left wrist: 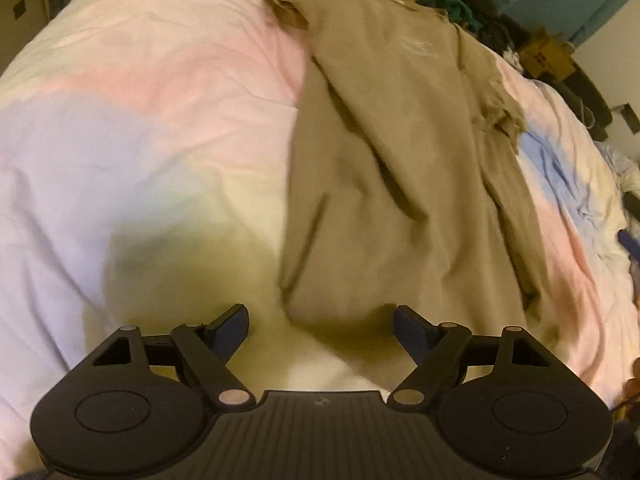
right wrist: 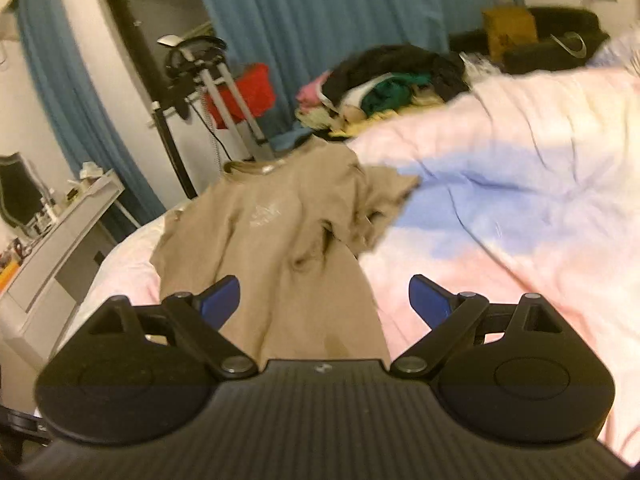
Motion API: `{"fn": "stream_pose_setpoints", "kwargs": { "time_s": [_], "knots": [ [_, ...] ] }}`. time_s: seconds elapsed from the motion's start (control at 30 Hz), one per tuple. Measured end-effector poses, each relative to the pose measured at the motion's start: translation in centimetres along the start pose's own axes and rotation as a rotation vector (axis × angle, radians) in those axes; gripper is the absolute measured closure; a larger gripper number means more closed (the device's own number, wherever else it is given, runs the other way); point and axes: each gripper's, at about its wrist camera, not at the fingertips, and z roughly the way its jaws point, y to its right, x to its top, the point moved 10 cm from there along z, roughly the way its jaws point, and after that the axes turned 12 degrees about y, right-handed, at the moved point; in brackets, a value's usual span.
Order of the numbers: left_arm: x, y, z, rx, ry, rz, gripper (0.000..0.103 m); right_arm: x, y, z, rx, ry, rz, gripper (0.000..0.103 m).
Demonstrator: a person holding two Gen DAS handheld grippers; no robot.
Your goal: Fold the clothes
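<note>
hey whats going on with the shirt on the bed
A person holds a gripper in each hand over a tan t-shirt laid out on a pastel bed cover. The left gripper and the right gripper are both open and hold nothing. The shirt lies rumpled, partly gathered lengthwise. A pile of clothes waits at the far end.

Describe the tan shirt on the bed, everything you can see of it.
The tan shirt is a soft, plain khaki-brown knit with a faint pale print on the chest and a ribbed round collar. It lies lengthwise on the pastel duvet, front up, wrinkled, with its body narrowed by creases and one short sleeve crumpled out to the side. The hem end lies nearest both grippers. The left gripper and the right gripper are both open near that hem, and neither holds the cloth.
</note>
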Motion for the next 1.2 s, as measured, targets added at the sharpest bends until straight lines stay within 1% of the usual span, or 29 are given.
{"fn": "stream_pose_setpoints", "kwargs": {
  "time_s": [0.07,0.13,0.2,0.27,0.3,0.33,0.37,0.4,0.43,0.47,0.57,0.6,0.67,0.73,0.87,0.9,0.93,0.97,1.0,1.03,1.1,1.2],
  "knots": [
    [-0.6,0.9,-0.3,-0.029,-0.011,0.010,0.027,-1.0,0.9,0.1,-0.009,-0.019,0.032,0.010],
    [-1.3,1.7,-0.6,-0.050,-0.009,0.033,0.027,-1.9,1.8,0.2,-0.016,-0.041,0.063,0.010],
    [-1.9,2.4,-0.8,-0.062,-0.016,0.061,0.034,-2.8,2.5,0.6,-0.017,-0.073,0.083,0.010],
    [-2.6,2.7,-0.2,-0.051,-0.034,0.082,0.052,-4.1,2.4,1.2,0.013,-0.143,0.078,0.011],
    [-2.8,2.9,0.1,-0.047,-0.041,0.085,0.057,-4.9,2.1,1.5,0.036,-0.190,0.070,0.011],
    [-3.1,3.0,0.3,-0.043,-0.048,0.089,0.065,-5.4,1.8,1.7,0.053,-0.231,0.040,0.016],
    [-3.1,3.4,0.5,-0.047,-0.046,0.092,0.075,-5.7,1.4,1.8,0.067,-0.270,0.000,0.025],
    [-3.1,3.8,0.7,-0.053,-0.043,0.095,0.080,-6.0,1.1,1.7,0.080,-0.307,-0.046,0.037],
    [-3.0,4.0,0.3,-0.062,-0.035,0.098,0.088,-6.1,0.5,1.5,0.108,-0.348,-0.102,0.038],
    [-2.8,4.1,-0.1,-0.071,-0.026,0.102,0.093,-6.3,-0.1,1.1,0.147,-0.390,-0.160,0.038],
    [-1.3,4.2,-2.1,-0.134,0.008,0.076,0.097,-7.3,-1.7,-0.4,0.236,-0.505,-0.336,0.038],
    [-0.7,4.2,-2.9,-0.164,0.021,0.066,0.097,-7.6,-2.1,-0.9,0.264,-0.542,-0.394,0.038],
    [0.9,4.0,-4.7,-0.229,0.045,0.034,0.100,-8.9,-2.8,-1.7,0.294,-0.605,-0.497,0.039],
    [2.4,3.1,-6.0,-0.268,0.064,-0.023,0.100,-10.4,-3.1,-1.9,0.299,-0.653,-0.576,0.040],
    [2.9,0.6,-6.4,-0.259,0.056,-0.074,0.100,-14.0,-2.7,-1.3,0.259,-0.737,-0.692,0.040],
    [3.0,0.0,-6.5,-0.255,0.054,-0.086,0.100,-14.9,-2.4,-1.1,0.244,-0.762,-0.731,0.048],
    [3.1,-0.6,-6.6,-0.252,0.051,-0.098,0.100,-15.1,-2.4,-1.2,0.235,-0.769,-0.757,0.062],
    [3.2,-1.3,-6.7,-0.249,0.049,-0.110,0.100,-14.9,-2.5,-1.3,0.229,-0.767,-0.776,0.074],
    [3.3,-1.9,-6.8,-0.245,0.046,-0.122,0.100,-14.7,-2.6,-1.5,0.223,-0.765,-0.795,0.093],
    [3.4,-2.5,-6.9,-0.242,0.044,-0.134,0.100,-14.0,-2.6,-1.8,0.220,-0.760,-0.805,0.095],
    [3.5,-3.8,-7.1,-0.235,0.038,-0.158,0.101,-12.0,-2.6,-2.7,0.217,-0.742,-0.799,0.096],
    [3.8,-5.6,-7.4,-0.225,0.031,-0.193,0.101,-7.9,-2.2,-4.3,0.208,-0.687,-0.731,0.097]
  ]
}}
